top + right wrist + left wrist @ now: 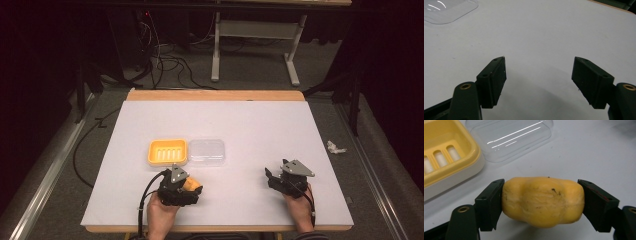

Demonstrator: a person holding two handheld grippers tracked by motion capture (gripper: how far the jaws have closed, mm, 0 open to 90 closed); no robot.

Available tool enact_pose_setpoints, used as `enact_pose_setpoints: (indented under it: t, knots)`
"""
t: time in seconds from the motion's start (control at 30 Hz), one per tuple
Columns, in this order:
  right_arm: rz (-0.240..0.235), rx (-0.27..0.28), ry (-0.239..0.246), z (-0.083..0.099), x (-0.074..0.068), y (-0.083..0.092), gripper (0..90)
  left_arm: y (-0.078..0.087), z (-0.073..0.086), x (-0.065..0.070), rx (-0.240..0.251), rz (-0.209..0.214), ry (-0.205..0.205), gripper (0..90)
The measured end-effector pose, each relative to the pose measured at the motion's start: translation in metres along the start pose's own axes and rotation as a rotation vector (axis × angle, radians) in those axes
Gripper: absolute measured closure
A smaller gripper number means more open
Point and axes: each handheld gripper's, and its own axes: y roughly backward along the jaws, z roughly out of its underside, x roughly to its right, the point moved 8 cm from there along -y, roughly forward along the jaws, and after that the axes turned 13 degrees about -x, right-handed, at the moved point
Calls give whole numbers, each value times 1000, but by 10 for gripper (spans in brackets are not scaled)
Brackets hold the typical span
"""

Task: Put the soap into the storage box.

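Observation:
A yellow bar of soap sits between the pads of my left gripper, which is shut on it just above the white table. From above, the same soap shows at the front of the left gripper, near the table's front edge. A yellow soap dish lies just beyond it, and its clear lid lies beside the dish on the right. The dish and lid also appear in the left gripper view. My right gripper stands open over bare table, with nothing between its jaws.
The white table top has a wooden edge at the back. A crumpled white scrap lies on the floor to the right. Cables and a table frame stand on the floor beyond the table.

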Motion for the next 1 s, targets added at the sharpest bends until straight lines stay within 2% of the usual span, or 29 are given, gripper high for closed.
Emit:
enact_pose_setpoints:
  t: [0.23,0.53,0.7,0.83,1.0]
  knots:
    - [2,-1,10,0,0,0,282,6,-9,3,10,27,-4,257]
    - [-4,3,4,0,0,0,281,7,-17,0,18,10,-21,257]
    - [-2,-1,2,0,0,0,280,9,-24,1,25,18,-21,258]
    - [-2,3,0,0,0,0,280,10,-28,-1,22,24,-15,257]
    - [-1,-4,5,0,0,-1,280,14,-34,-3,51,27,0,257]
